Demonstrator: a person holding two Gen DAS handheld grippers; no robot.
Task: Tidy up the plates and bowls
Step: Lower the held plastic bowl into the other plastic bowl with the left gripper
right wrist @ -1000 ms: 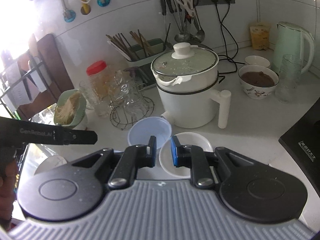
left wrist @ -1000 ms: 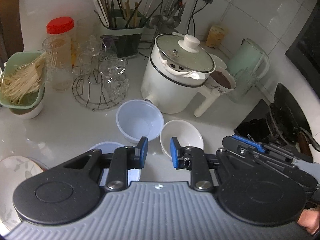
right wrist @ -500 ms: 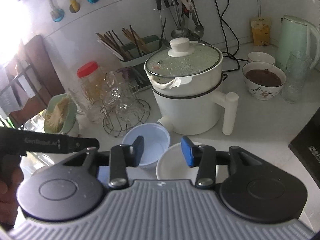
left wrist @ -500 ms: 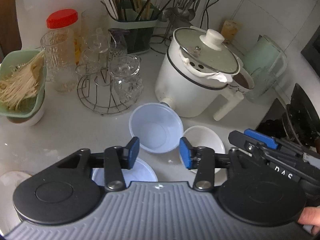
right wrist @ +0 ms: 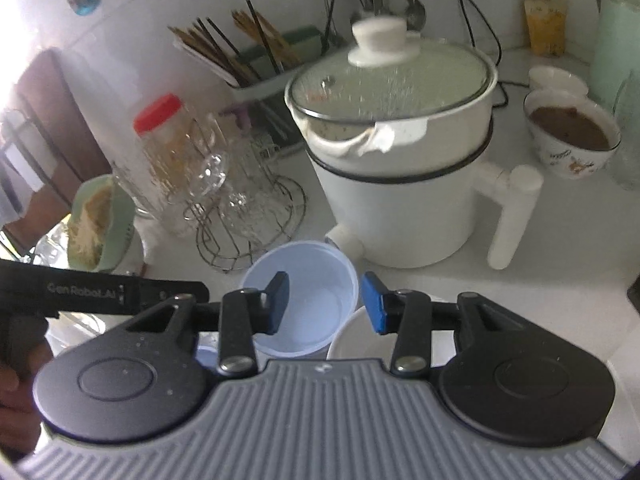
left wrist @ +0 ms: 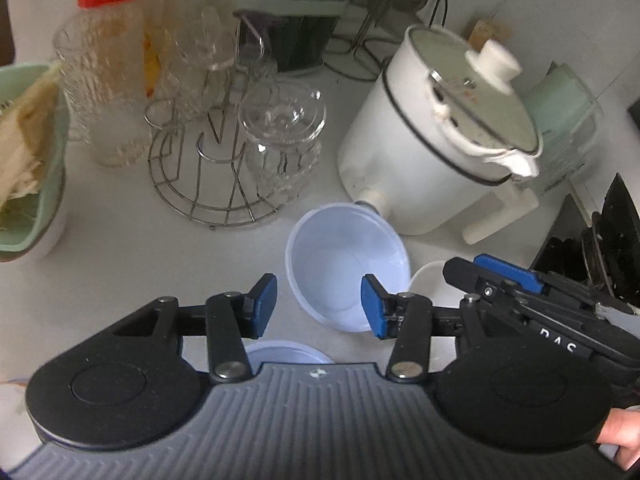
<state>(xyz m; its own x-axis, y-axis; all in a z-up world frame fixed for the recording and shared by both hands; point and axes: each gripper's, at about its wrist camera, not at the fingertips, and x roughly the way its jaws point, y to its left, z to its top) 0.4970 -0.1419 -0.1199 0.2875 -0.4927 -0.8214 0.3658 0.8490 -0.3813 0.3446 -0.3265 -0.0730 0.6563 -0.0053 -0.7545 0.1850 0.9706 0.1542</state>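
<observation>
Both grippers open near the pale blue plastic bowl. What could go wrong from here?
1. Both the left gripper and the right gripper are open over the same pale blue plastic bowl; they may collide.
2. That bowl sits right beside the white electric pot's spout, so lifting it may knock the pot.
3. The white ceramic bowl lies close beside it; a finger might clip its rim.

Right gripper [right wrist: 325, 303] gapes wide above pale blue bowl [right wrist: 304, 292], white bowl [right wrist: 356, 340] just beside
</observation>
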